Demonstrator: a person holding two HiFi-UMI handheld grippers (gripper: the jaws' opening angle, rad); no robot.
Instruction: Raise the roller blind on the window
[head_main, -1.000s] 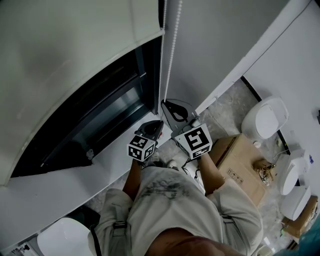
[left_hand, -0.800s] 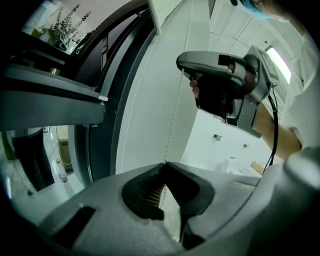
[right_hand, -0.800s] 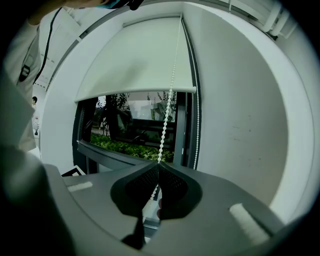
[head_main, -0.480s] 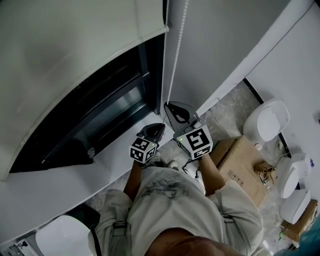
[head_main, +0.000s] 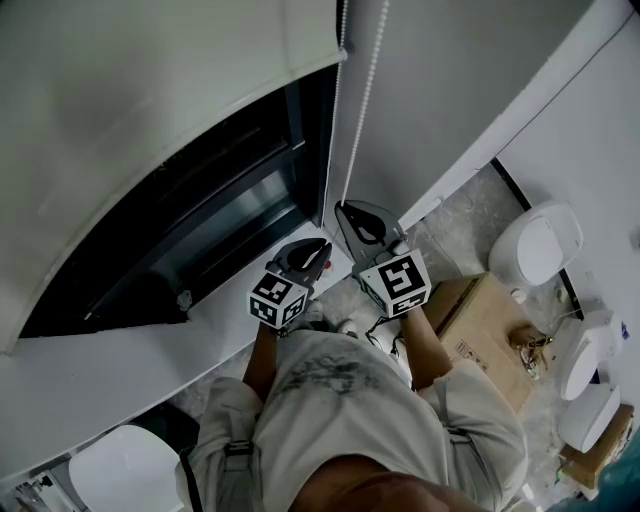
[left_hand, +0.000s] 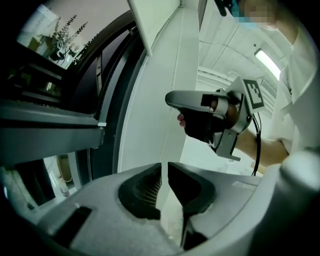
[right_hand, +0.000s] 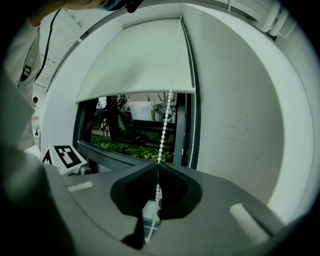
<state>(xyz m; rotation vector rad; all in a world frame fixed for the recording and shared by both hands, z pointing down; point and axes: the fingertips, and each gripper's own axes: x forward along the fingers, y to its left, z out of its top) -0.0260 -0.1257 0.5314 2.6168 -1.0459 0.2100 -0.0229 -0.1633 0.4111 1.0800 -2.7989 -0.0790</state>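
**Blind part-way up; right clamped on chain, left letting go**

Obs: the roller blind (right_hand: 135, 60) is matte off-white fabric with a straight bottom edge. It covers the upper part of the window (right_hand: 127, 132) (dark frame, greenery beyond the glass). The bead chain (right_hand: 169, 107) is small white balls in two strands beside the frame.

My right gripper (right_hand: 158, 169) is clamped on the nearer strand between textured black pads. My left gripper (left_hand: 165, 170) has just been opening. A thin pale slit shows between its ribbed pads, and I cannot pick out a strand there against the white wall (left_hand: 150, 110).

A second ago the left jaws looked together; the right grip is unchanged.
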